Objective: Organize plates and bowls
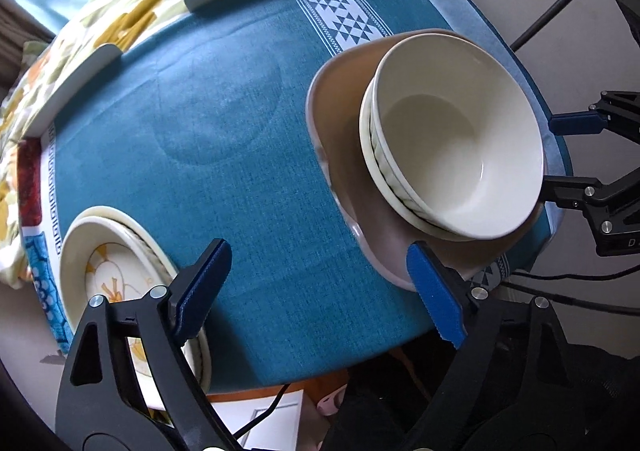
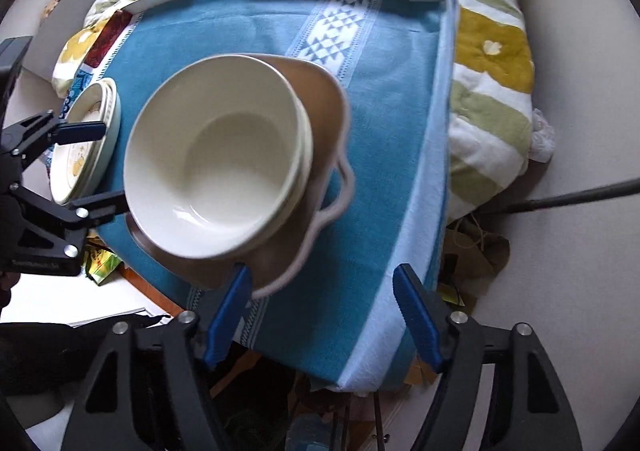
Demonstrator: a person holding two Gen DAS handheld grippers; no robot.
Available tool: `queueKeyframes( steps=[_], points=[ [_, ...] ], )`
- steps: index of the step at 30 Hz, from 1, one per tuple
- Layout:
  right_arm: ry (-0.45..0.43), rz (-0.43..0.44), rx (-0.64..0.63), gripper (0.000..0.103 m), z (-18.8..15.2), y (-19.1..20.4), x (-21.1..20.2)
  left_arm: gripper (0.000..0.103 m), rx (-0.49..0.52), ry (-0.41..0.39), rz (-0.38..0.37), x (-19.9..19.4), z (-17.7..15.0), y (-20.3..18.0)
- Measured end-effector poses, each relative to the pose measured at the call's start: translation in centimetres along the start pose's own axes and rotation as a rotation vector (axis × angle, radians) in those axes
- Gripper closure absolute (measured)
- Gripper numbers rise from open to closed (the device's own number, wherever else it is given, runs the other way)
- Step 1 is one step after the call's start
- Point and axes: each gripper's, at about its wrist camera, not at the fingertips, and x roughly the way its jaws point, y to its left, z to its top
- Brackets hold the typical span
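Blue-padded fingers of the left claw (image 1: 318, 287) are spread wide over the teal woven cloth (image 1: 224, 155) on the tabletop, nothing gripped. The right claw (image 2: 324, 311) is parted too, empty, one pad beside the brown lobed plate (image 2: 320, 99). Both are pointed downward. Stacked cream bowls (image 2: 216, 163) are set on that plate.

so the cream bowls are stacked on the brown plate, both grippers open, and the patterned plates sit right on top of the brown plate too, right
Not quite. The patterned plates are not on the brown plate; they lie apart from it on the blue tablecloth, as the left wrist view shows. The rest holds: the cream bowls are stacked on the brown plate, and the left gripper and right gripper are both open.
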Motion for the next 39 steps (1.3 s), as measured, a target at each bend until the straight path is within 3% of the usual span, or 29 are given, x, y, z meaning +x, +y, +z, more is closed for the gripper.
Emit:
queueKeyframes(
  steps=[6,12,14,16,25,29,39],
  points=[
    [0.072,0.011,-0.080,0.056,1.1,0.8,2.0,0.039,0.013,0.048,-0.056,1.9,0.5,-0.5],
    [0.082,0.118,-0.086,0.071,1.2,0.7,4.1,0.060,0.012,0.039,-0.102,3.2,0.7,-1.3],
    [0.064,0.140,-0.092,0.079,1.0,0.7,4.4,0.078,0.021,0.041,-0.121,3.8,0.8,-1.9],
    [0.048,0.134,-0.104,0.079,0.7,1.0,4.6,0.086,0.039,0.044,-0.128,4.3,0.8,-2.7],
    [-0.013,0.117,-0.100,0.080,-1.4,2.4,4.2,0.089,0.046,-0.029,-0.075,3.7,0.1,-2.9],
    [-0.027,0.120,-0.095,0.080,-0.7,2.3,4.0,0.090,0.046,-0.049,-0.057,2.7,-1.1,-3.2],
    [-0.092,0.092,-0.200,0.080,1.3,5.2,-0.3,0.090,-0.013,-0.138,0.003,-3.4,-2.8,-1.0]
  ],
)
